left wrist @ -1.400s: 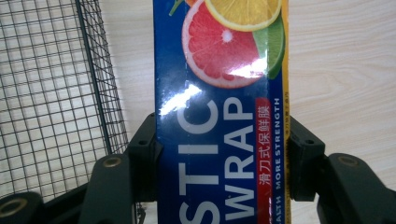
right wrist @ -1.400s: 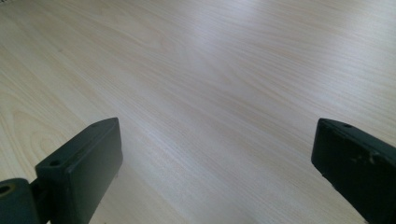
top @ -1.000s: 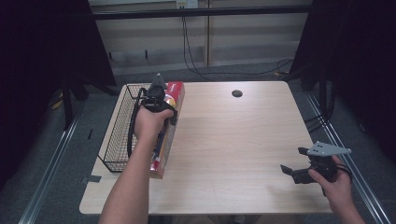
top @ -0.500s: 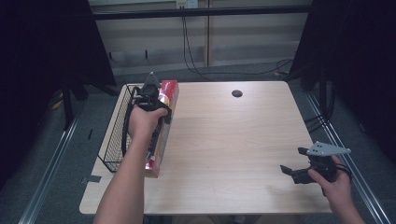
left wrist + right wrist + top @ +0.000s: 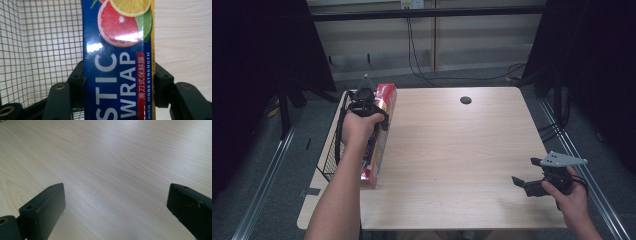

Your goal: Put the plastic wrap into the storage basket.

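The left tongs (image 5: 117, 82) pinch a long plastic wrap box (image 5: 117, 62) by its two sides, holding it just beside the wire basket (image 5: 337, 150) at the counter's (image 5: 452, 150) left edge. Well apart from the basket, the right tongs (image 5: 115, 210) hover spread over bare wood.

I see bare forearms, no sleeves. My left gripper (image 5: 363, 100) and right gripper (image 5: 539, 182) are black, with blocky screw-dotted fingers (image 5: 42, 210); the right carries a grey three-cornered plate and trailing black cable.
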Action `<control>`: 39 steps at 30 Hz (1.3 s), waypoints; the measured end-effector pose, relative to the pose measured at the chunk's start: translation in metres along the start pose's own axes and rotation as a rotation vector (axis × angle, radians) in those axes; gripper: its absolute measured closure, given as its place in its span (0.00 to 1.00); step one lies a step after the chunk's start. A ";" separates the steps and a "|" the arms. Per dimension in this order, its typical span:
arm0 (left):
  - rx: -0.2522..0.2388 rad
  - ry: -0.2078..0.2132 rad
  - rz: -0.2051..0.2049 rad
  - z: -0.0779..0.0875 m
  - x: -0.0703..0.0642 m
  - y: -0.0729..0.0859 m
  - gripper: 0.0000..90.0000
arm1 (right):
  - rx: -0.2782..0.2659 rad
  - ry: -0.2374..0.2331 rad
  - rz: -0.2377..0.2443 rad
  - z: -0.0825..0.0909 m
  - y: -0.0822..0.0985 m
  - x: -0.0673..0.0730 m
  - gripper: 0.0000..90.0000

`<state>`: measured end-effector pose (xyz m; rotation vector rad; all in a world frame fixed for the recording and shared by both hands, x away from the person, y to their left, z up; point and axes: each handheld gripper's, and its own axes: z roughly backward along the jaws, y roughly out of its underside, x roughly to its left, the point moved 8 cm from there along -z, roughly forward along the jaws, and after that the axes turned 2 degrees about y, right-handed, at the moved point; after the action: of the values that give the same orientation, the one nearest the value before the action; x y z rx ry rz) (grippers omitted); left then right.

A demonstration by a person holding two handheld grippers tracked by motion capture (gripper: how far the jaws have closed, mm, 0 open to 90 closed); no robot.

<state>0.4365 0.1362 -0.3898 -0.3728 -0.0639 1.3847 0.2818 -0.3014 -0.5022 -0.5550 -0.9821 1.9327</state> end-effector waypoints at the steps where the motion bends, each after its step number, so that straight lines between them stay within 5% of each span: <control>1: -0.004 0.001 0.002 0.000 0.001 0.000 0.48 | -0.001 0.000 -0.002 0.000 0.000 0.000 0.02; 39: -0.012 -0.024 0.090 -0.008 0.047 0.000 0.48 | 0.000 0.013 0.001 -0.002 0.000 -0.001 0.02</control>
<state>0.4479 0.1802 -0.4049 -0.3724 -0.0757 1.4786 0.2830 -0.3013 -0.5035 -0.5680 -0.9739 1.9280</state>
